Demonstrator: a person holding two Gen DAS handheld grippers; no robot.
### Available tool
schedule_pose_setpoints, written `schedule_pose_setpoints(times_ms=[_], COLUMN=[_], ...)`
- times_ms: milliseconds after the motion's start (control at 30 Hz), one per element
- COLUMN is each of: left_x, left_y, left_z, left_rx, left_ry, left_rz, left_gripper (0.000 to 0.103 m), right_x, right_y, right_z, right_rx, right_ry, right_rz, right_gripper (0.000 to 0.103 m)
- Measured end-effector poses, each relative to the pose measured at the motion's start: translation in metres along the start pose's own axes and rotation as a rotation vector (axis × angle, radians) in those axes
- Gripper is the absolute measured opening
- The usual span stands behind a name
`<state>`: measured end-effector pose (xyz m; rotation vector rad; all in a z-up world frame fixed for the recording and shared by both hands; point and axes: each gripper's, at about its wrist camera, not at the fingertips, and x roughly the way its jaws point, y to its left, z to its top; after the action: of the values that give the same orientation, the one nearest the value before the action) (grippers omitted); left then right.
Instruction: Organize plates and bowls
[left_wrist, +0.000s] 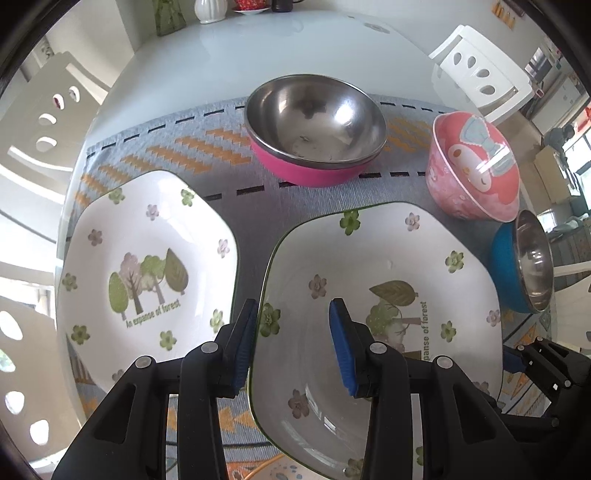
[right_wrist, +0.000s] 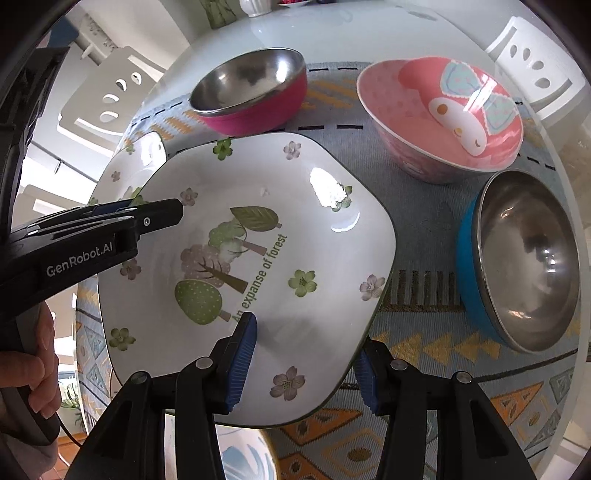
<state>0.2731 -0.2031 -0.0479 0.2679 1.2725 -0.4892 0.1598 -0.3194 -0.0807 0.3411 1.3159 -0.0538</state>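
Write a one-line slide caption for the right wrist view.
Both grippers straddle opposite edges of the forest-print plate, with three bowls behind.

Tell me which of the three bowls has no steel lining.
The pink cartoon bowl, at the mat's far right. The magenta bowl and blue bowl are both steel inside.

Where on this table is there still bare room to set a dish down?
The bare white tabletop beyond the placemat is widest. A narrow mat strip lies between the left plate and the pink steel bowl. The right side is crowded: held plate, cartoon bowl, blue bowl.
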Motion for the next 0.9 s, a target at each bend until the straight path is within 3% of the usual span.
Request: schedule_pose_setpoints(times_ms=[900], left_x=[-0.044], left_y=[0.027], left_z=[-0.069], left_rx=[-0.038], left_ry=[-0.031], left_rz=[-0.041], left_gripper=[0.036], right_x=[-0.023], right_y=[0.042], right_z=[-0.041], right_rx=[-0.054], right_ry=[-0.021], right_rz=[-0.016], right_gripper=[0.048])
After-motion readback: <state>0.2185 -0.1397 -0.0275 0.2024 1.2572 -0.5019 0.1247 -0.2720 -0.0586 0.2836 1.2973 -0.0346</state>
